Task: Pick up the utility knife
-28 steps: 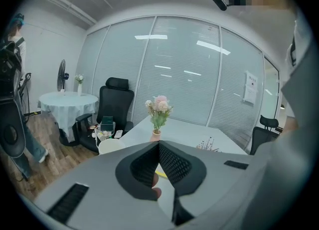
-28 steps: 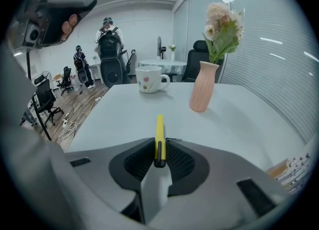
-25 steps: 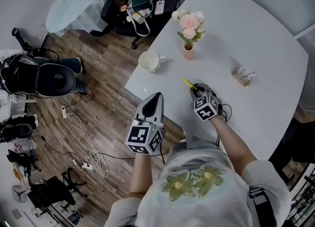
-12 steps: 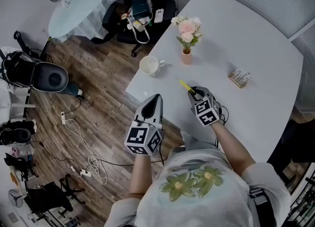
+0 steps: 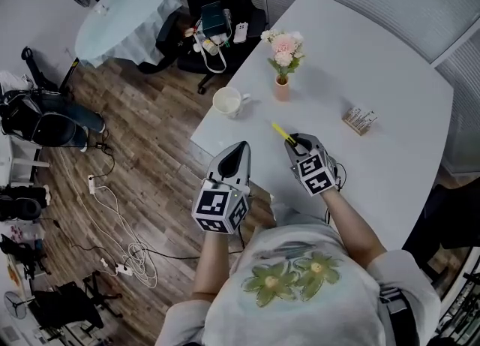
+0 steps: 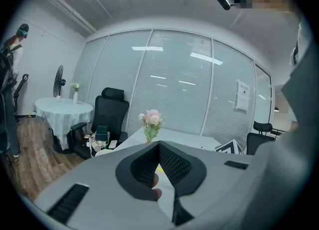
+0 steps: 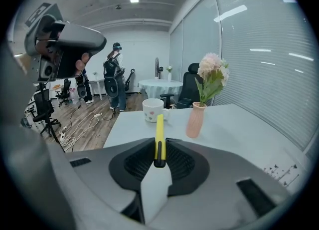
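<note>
The yellow utility knife (image 7: 159, 133) is clamped between the jaws of my right gripper (image 7: 159, 148), its yellow body sticking out forward toward the mug. In the head view the knife (image 5: 283, 133) pokes out of the right gripper (image 5: 298, 140), held a little above the white table (image 5: 390, 74) near its front-left edge. My left gripper (image 5: 238, 147) hangs off the table's edge over the wooden floor. Its jaws meet at the tip with nothing held, as the left gripper (image 6: 159, 145) also shows in its own view.
A white mug (image 5: 227, 101) stands at the table's left corner, and a pink vase of flowers (image 5: 282, 85) stands just behind the knife. A small box (image 5: 358, 119) lies to the right. Cables (image 5: 124, 243) trail on the floor; a person (image 7: 110, 82) stands far off.
My right gripper has risen with the knife in its jaws. The left gripper has lifted slightly and stays shut.
</note>
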`<state>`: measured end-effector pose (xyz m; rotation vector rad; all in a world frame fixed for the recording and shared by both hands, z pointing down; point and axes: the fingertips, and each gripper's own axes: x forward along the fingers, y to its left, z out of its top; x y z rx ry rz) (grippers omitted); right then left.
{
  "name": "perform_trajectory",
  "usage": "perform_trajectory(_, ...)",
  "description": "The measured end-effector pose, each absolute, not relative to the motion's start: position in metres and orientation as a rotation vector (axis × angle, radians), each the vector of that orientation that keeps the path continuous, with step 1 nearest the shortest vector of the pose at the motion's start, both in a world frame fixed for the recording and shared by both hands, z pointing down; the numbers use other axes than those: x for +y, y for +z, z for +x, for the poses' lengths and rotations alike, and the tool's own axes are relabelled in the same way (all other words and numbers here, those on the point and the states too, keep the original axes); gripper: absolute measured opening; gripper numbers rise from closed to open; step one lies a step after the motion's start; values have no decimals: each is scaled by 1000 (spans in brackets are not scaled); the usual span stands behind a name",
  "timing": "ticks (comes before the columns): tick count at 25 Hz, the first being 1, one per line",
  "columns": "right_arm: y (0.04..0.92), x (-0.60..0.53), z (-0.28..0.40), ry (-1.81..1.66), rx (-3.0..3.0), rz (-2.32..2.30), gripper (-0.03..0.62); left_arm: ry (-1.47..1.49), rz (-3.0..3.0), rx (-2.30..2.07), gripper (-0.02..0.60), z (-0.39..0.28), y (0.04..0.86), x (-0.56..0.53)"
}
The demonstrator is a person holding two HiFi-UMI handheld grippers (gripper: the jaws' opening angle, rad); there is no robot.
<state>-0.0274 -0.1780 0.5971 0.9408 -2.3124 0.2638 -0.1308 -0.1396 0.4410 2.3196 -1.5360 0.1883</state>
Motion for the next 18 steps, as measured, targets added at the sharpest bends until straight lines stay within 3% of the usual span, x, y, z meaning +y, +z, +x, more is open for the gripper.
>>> perform_trajectory(18,530,-158,-34,192,-2410,997,71,224,2375,-1499,9,-122,435,-128)
